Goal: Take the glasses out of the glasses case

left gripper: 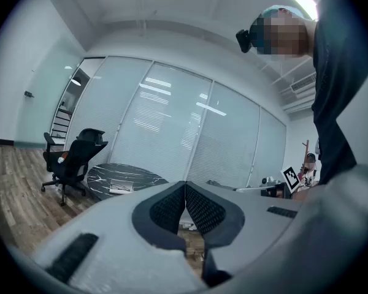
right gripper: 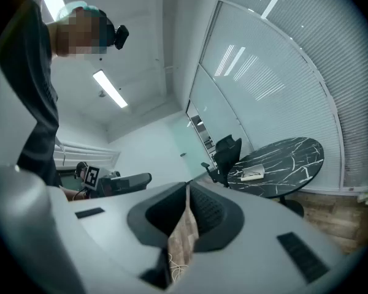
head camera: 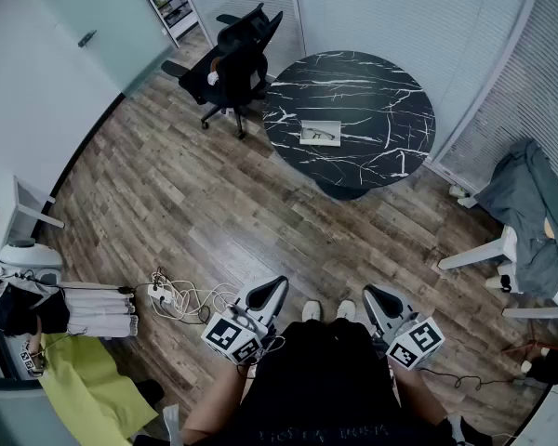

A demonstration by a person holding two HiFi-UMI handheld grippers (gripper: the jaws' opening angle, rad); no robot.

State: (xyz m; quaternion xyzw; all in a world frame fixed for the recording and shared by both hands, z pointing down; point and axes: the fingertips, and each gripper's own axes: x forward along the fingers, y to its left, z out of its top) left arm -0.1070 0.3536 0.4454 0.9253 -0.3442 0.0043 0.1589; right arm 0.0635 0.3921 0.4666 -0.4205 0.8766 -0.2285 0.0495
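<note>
A light glasses case [head camera: 320, 133] lies open on the round black marble table [head camera: 381, 82] far ahead, with dark glasses lying in it. The same case [left gripper: 121, 188] shows small on the table in the left gripper view, and the case [right gripper: 253, 176] again in the right gripper view. My left gripper [head camera: 273, 289] is held low near my body, far from the table, jaws closed with nothing between them. My right gripper [head camera: 375, 295] hangs beside it, also shut and empty. Both tips [left gripper: 185, 185] [right gripper: 187, 187] point toward the table.
A black office chair [head camera: 232, 63] stands left of the table. A white chair with grey clothing [head camera: 525, 203] is at the right. Cables and a power strip [head camera: 172, 295] lie on the wood floor near my left gripper. Glass walls with blinds surround the table.
</note>
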